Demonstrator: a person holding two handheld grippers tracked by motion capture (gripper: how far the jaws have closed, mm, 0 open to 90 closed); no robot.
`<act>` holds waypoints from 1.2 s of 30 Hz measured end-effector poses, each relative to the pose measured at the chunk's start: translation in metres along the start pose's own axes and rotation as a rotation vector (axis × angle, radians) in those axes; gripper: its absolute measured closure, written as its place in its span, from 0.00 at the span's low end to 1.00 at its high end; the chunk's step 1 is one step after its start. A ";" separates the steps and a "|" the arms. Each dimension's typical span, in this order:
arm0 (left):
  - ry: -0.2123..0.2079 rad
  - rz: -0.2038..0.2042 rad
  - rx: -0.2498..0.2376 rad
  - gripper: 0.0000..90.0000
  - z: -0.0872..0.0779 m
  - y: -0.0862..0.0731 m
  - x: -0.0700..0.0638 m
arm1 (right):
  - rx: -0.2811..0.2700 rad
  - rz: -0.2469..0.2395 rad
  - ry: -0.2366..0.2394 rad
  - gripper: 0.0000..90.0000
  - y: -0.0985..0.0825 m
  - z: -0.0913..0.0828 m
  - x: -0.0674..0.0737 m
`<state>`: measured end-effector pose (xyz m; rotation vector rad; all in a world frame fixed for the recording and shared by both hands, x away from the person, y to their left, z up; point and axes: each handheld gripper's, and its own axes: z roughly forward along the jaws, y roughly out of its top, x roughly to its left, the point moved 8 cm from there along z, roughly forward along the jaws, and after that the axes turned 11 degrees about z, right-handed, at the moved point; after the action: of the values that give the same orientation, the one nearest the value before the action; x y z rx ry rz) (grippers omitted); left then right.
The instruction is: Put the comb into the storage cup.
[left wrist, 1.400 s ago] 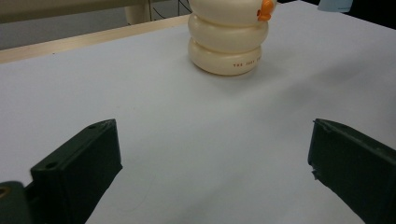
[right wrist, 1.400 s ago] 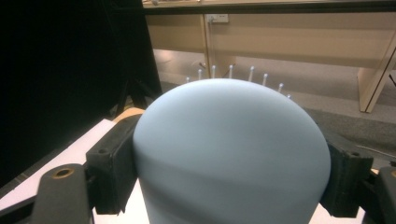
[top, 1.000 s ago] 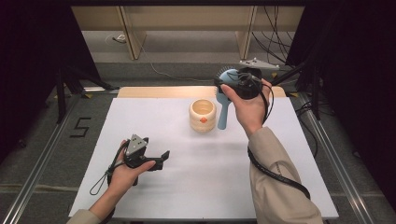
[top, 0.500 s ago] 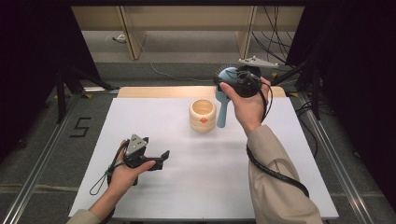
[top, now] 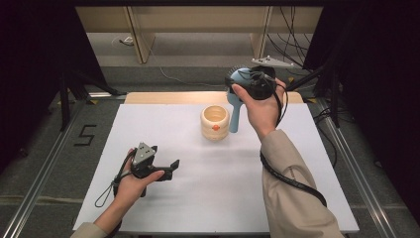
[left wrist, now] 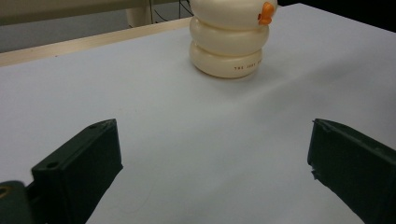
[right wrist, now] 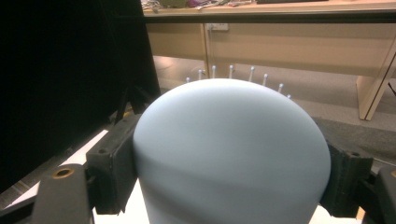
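High view: right gripper (top: 246,82) clamps blue hairbrush (top: 235,105) by its head beside cream holder (top: 215,122); smooth dome may slip. Left gripper (top: 166,166) fingers wide, empty.

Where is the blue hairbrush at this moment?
In the high view the blue hairbrush is at the table's far right, head clamped in the right gripper, handle hanging just right of the cream cup. The right gripper view shows its head between both fingers.

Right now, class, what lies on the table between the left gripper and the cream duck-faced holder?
Nothing: in the left gripper view, bare white table runs from the open left gripper to the cream holder.
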<state>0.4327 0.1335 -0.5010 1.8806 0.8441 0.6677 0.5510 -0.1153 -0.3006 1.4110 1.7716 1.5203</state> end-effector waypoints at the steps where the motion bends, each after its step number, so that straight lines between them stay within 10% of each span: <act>1: 0.000 0.000 0.000 0.03 0.000 0.000 0.000 | 0.000 -0.002 -0.001 0.24 0.000 0.000 0.000; 36: 0.001 -0.001 0.002 0.03 0.000 0.000 0.001 | -0.022 -0.008 0.012 0.24 0.008 0.005 0.004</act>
<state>0.4332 0.1339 -0.5013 1.8814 0.8463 0.6678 0.5573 -0.1103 -0.2937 1.3861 1.7598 1.5427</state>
